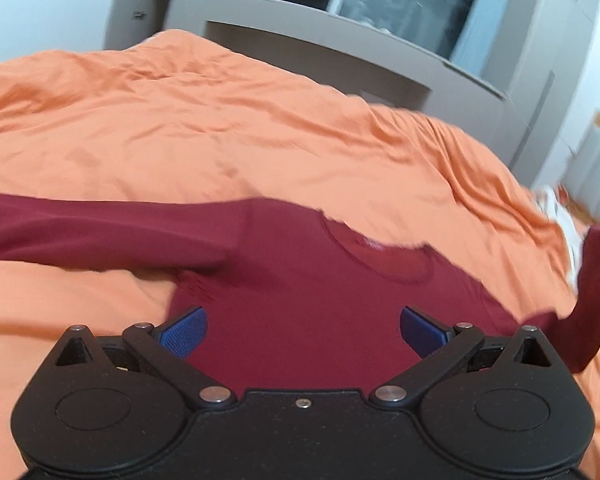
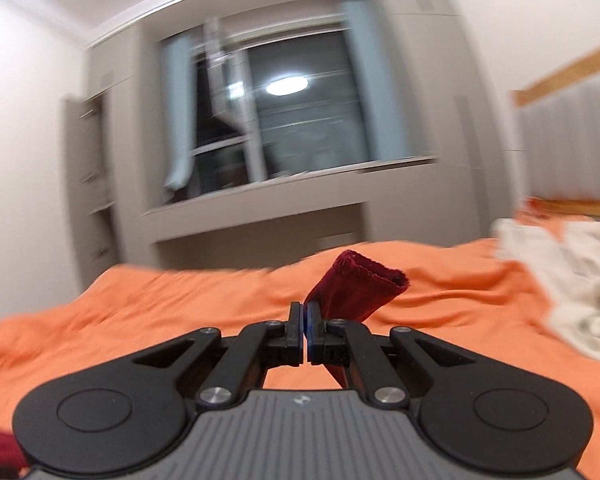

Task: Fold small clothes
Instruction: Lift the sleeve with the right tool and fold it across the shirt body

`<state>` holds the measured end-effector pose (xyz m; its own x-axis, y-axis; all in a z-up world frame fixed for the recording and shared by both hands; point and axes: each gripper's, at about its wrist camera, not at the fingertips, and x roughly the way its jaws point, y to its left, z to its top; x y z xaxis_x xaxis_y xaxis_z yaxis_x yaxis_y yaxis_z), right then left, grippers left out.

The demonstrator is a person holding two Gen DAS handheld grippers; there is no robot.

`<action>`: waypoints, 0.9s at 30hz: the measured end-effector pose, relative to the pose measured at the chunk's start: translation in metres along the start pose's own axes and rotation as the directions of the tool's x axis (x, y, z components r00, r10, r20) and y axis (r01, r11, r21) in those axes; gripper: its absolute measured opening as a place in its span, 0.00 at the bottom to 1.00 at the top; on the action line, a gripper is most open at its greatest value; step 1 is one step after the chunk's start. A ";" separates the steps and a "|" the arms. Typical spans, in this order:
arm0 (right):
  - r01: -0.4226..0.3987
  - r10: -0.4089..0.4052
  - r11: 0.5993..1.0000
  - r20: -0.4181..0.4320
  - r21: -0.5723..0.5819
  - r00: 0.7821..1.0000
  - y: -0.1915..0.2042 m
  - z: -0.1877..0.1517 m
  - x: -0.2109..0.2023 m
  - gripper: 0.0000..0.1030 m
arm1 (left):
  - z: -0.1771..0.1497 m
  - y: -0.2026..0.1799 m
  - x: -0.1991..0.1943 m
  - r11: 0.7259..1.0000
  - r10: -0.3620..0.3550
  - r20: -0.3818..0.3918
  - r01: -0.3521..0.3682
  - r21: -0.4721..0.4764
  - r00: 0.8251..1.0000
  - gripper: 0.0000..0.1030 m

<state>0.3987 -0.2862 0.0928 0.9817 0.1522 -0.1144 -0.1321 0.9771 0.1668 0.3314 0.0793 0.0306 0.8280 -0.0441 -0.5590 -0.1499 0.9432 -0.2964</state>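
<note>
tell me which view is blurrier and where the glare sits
Right wrist view is blurrier: the window and white clothes smear sideways, while the tongs and the sleeve they pinch stay sharp. Glare is there too, a lamp reflected in the glass. Left wrist view is softer only at the shirt collar and right edge; fisheye bends the bedsheet in both.

Home bedroom. Bed (image 1: 260, 128) with rumpled orange cover fills lower part of both views. Beyond it, grey built-in wardrobe units (image 2: 420, 120) frame window (image 2: 300, 120); pale blue curtains (image 2: 176, 120) pulled to its sides. Glass dark, round ceiling light reflected in it. White walls, cornice at ceiling. Padded grey headboard (image 2: 572, 136) with wooden top rail at right. Dark red long-sleeved top (image 1: 292, 280) spread on bed; heap of pale laundry (image 2: 568, 276) near headboard.
</note>
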 end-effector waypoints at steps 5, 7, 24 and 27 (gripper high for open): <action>-0.128 0.117 0.968 -0.065 -0.214 0.991 0.077 -0.029 0.013 0.02 | 0.014 0.026 -0.006 0.992 0.034 0.043 -0.029 -0.119 0.999 0.99; -0.180 0.157 0.941 -0.103 -0.285 0.982 0.106 -0.046 0.013 0.02 | 0.019 0.035 -0.007 0.987 0.050 0.053 -0.041 -0.157 0.997 0.99; -0.525 0.297 0.599 -0.441 -0.605 0.847 0.216 -0.150 -0.037 0.08 | 0.024 0.055 -0.008 0.975 0.069 0.052 -0.057 -0.214 0.996 0.99; -0.554 0.312 0.590 -0.467 -0.587 0.827 0.207 -0.143 -0.046 0.42 | 0.022 0.052 0.001 0.979 0.069 0.023 -0.063 -0.192 0.997 0.99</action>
<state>0.3069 -0.0699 -0.0079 0.7069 0.5002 -0.5000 -0.7024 0.5799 -0.4129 0.3368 0.1355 0.0318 0.8282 0.0286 -0.5596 -0.3026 0.8634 -0.4037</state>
